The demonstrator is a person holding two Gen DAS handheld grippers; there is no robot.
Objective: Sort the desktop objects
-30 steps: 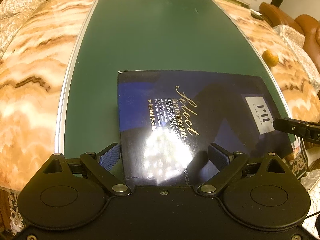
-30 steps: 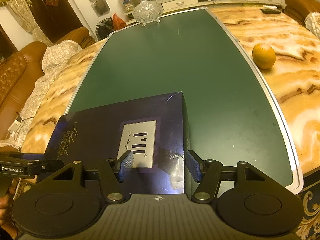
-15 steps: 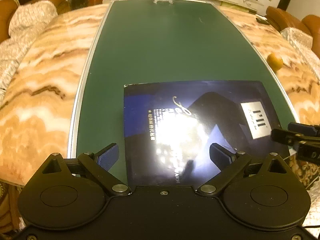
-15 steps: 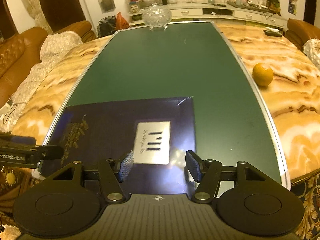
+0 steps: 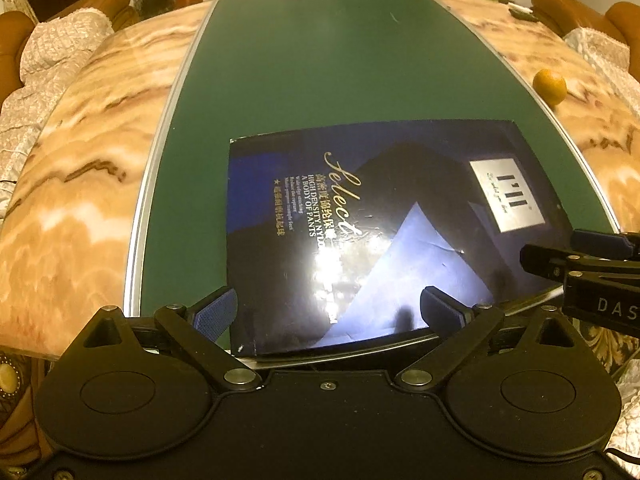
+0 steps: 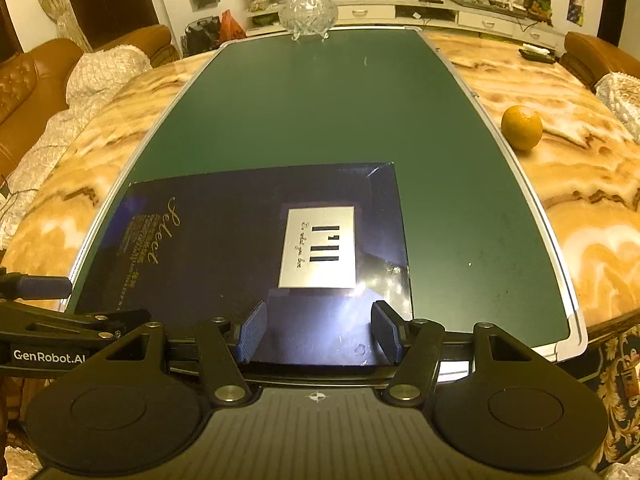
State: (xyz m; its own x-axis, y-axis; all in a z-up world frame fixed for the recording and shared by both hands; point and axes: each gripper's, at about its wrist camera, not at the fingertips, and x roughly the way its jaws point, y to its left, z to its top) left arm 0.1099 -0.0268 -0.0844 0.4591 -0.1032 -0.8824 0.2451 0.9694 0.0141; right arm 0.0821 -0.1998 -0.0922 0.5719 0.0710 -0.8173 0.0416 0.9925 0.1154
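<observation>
Two claws sit at the near edge of the counter point(image 6: 592, 184), both spread wide and pinching nothing. A green mat point(image 5: 320, 80) runs down the middle of the marble top. At its far end stands a glass bowl point(image 6: 308, 18); an orange point(image 6: 521, 127) rests on the marble just off the mat's right rim, well apart from both claws. Sofas flank the counter on either side.

A flat dark blue box point(image 5: 380, 232) lies on the near part of the mat, its near edge at the counter's front rim. Its lid carries gold lettering toward the left and a silver label point(image 6: 318, 247) toward the right. The left claw point(image 5: 328, 310) faces the box's left half, its left finger point(image 5: 214, 312) just outside the box's left edge. The right claw point(image 6: 318, 330) faces the right half, the label straight ahead of it, both fingers over the near strip of the lid. Whether any finger touches the box cannot be told.
</observation>
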